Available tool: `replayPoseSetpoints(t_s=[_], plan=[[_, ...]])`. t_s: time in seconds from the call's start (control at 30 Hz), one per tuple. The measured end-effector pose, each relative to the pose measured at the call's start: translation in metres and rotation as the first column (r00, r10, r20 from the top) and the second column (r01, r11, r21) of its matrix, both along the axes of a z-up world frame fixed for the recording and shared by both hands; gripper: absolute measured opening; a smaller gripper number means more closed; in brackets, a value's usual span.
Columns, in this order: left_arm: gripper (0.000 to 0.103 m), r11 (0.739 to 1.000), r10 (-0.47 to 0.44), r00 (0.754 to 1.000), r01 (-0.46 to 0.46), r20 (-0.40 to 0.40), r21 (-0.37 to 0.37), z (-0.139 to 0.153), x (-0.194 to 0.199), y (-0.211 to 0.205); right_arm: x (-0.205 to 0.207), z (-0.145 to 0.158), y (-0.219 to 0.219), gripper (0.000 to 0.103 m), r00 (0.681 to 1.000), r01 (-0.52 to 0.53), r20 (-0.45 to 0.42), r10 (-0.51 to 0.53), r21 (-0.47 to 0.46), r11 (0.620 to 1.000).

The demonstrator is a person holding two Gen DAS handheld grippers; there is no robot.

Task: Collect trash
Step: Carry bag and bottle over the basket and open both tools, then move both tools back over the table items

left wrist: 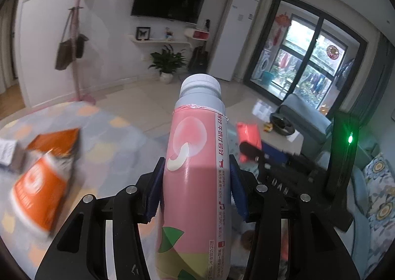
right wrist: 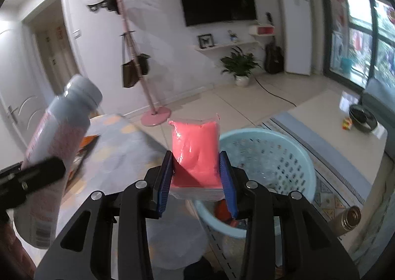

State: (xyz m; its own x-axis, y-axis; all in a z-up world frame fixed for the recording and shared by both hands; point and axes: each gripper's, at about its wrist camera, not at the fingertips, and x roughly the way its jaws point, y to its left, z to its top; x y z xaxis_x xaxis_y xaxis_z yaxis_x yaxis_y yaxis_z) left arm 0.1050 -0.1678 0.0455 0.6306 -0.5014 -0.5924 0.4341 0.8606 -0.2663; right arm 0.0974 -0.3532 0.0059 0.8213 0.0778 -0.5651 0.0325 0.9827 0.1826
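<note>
My left gripper is shut on a pink drink bottle with a white cap, held upright above the table. It also shows in the right wrist view, blurred, at the left. My right gripper is shut on a pink plastic packet, held in the air just left of a light blue perforated basket. The packet also shows in the left wrist view, with the right gripper to the right of the bottle. The basket holds something red at its bottom.
An orange snack bag and a small grey box lie on the patterned tablecloth at the left. A metal flask lies on the rug right of the basket. A low white table carries a black bowl.
</note>
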Motion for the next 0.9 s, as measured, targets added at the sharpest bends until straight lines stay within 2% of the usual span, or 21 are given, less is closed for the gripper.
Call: replayPoseSetpoints(t_s=[0.13,0.27,0.4,0.53,0.67,0.73,0.8,0.9], plan=[[0.047,1.0,-0.023,1.0,0.022,-0.021,-0.002,-0.006,0.027,-0.028,0.016,-0.018,-0.03,0.034,0.997,0.06,-0.049,-0.058,0.033,0.998],[0.047,0.999,-0.038,0.997,0.039,-0.061,0.014,-0.024,0.057,-0.056,0.03,-0.039,-0.056,0.034,0.988,0.119,-0.106,-0.112,0.066,0.991],[0.047,0.998,-0.036,0.996,0.041,-0.083,0.058,-0.041,0.077,-0.082,0.042,-0.065,-0.075,0.034,0.969,0.185,-0.181,-0.167,0.091,0.978],[0.047,0.996,-0.053,0.99,0.063,-0.129,0.071,-0.061,0.096,-0.099,0.052,-0.088,-0.089,0.035,0.947,0.232,-0.253,-0.2,0.104,0.967],[0.049,0.995,-0.047,0.989,0.058,-0.141,0.078,-0.066,0.107,-0.103,0.057,-0.1,-0.099,0.036,0.929,0.276,-0.288,-0.235,0.112,0.955],[0.057,0.994,-0.045,0.992,0.056,-0.122,0.093,-0.063,0.105,-0.101,0.058,-0.102,-0.103,0.036,0.927,0.283,-0.284,-0.245,0.099,0.954],[0.06,0.995,-0.045,0.993,0.055,-0.106,0.087,-0.058,0.099,-0.095,0.058,-0.103,-0.104,0.038,0.929,0.275,-0.283,-0.239,0.097,0.956],[0.061,0.996,-0.038,0.995,0.045,-0.093,0.082,-0.052,0.09,-0.082,0.055,-0.098,-0.104,0.042,0.933,0.274,-0.269,-0.24,0.094,0.957]])
